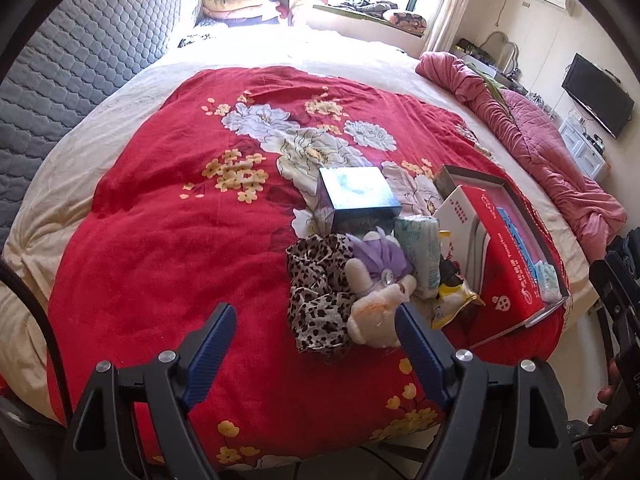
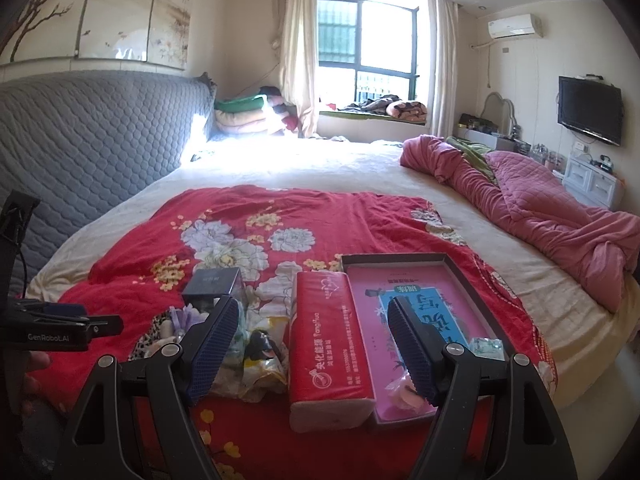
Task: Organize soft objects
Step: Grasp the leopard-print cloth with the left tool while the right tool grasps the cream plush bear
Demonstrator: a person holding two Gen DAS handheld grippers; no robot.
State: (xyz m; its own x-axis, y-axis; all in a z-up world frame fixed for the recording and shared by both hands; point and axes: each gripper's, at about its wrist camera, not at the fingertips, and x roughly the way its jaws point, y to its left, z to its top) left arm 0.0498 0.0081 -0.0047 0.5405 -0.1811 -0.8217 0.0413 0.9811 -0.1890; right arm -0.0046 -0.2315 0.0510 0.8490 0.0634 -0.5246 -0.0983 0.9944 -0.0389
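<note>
On the red floral blanket [image 1: 168,232] lies a heap of soft things: a leopard-print cloth [image 1: 316,288], a cream plush toy [image 1: 376,304] with a purple piece [image 1: 380,256], a pale tissue pack [image 1: 418,256] and a yellow packet [image 1: 456,300]. My left gripper [image 1: 316,344] is open and empty just in front of the plush toy. My right gripper [image 2: 314,340] is open and empty, hovering above a red tissue pack [image 2: 326,344] that leans on a dark tray [image 2: 472,280] with a pink and blue lining. The left gripper body [image 2: 52,328] shows at the left edge of the right wrist view.
A dark blue box [image 1: 356,192] stands behind the heap. A crumpled pink quilt [image 2: 540,200] lies along the bed's right side. A grey padded headboard [image 2: 88,136] is at left. A TV [image 2: 590,110] and white drawers [image 2: 592,184] stand at right.
</note>
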